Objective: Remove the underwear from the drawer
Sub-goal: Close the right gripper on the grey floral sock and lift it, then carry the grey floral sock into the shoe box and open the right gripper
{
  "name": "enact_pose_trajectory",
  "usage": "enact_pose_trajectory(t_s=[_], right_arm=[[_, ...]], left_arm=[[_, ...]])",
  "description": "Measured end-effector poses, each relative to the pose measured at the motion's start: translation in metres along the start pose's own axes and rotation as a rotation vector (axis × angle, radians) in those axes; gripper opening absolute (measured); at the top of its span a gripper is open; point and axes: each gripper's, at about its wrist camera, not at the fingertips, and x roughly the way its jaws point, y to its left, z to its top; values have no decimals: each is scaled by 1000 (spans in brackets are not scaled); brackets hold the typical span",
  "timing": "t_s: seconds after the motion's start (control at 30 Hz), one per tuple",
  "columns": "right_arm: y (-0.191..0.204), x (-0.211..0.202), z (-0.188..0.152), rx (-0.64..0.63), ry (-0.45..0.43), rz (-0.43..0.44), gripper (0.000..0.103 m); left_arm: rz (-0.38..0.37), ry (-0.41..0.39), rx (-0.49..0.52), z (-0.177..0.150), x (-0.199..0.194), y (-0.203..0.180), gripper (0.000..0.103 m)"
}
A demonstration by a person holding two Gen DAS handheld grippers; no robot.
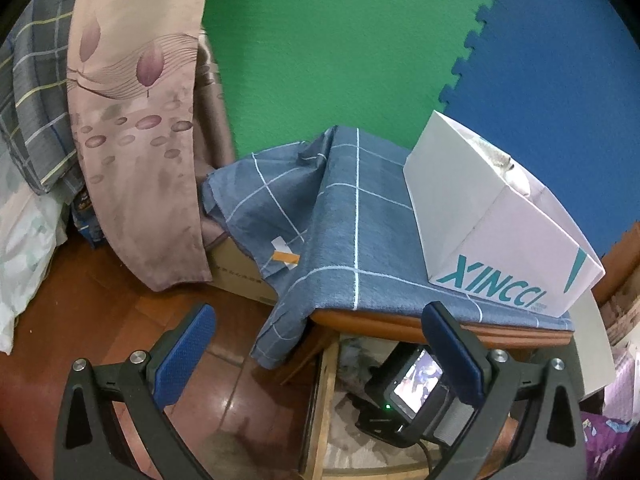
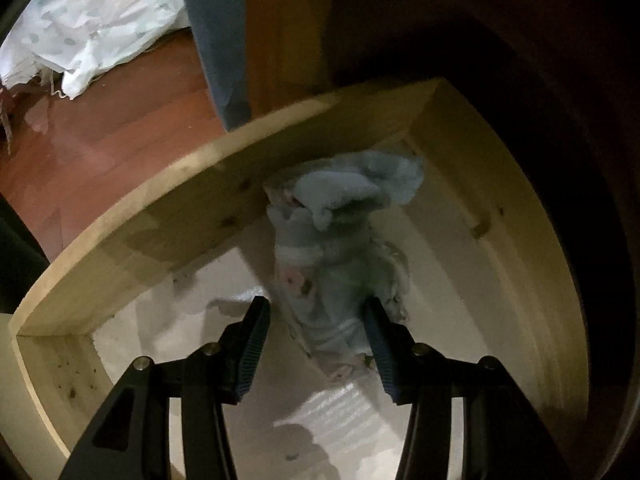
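The light blue underwear (image 2: 340, 248), with small pink prints, lies crumpled inside the open wooden drawer (image 2: 132, 236), against its left wall. My right gripper (image 2: 316, 312) is inside the drawer, open, its fingers on either side of the underwear's near end, the right pad touching the cloth. My left gripper (image 1: 320, 320) is open and empty, held above the floor in front of the small table. In the left wrist view the open drawer (image 1: 320, 392) shows below the tabletop, with the right gripper's camera body (image 1: 408, 392) in it.
A blue checked cloth (image 1: 352, 216) covers the table, with a white XINCCI box (image 1: 492, 224) on it. Hanging beige and plaid fabrics (image 1: 132, 120) are at left. A white bundle (image 2: 88, 28) lies on the reddish wood floor (image 2: 100, 132). Green and blue foam mats (image 1: 320, 40) line the wall.
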Motion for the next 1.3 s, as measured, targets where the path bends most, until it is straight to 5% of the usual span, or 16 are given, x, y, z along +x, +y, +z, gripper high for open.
enact_pose_trajectory(t_s=[0.23,0.3,0.37,0.57,0.93,1.3], right_arm=[[4,-2,-6,-42,-20,8,49],[6,-6,-5,-34,-5,29,39],[4,-12,-3,-48,15,15,13],[6,-33,-25,-142,83,-28,10],[-6,-126,-73,-115,33,-122,10],[-39,-218,-119,169,-127,-99,10]], left_arm=[[11,11,44,0,3,-9,103],[17,6,47,-1,2,-10,103],[19,2,45,-1,1,-9,103],[1,6,6,1,3,-4,103],[6,-4,62,-3,1,-22,103],[12,-9,178,-12,3,-55,103]])
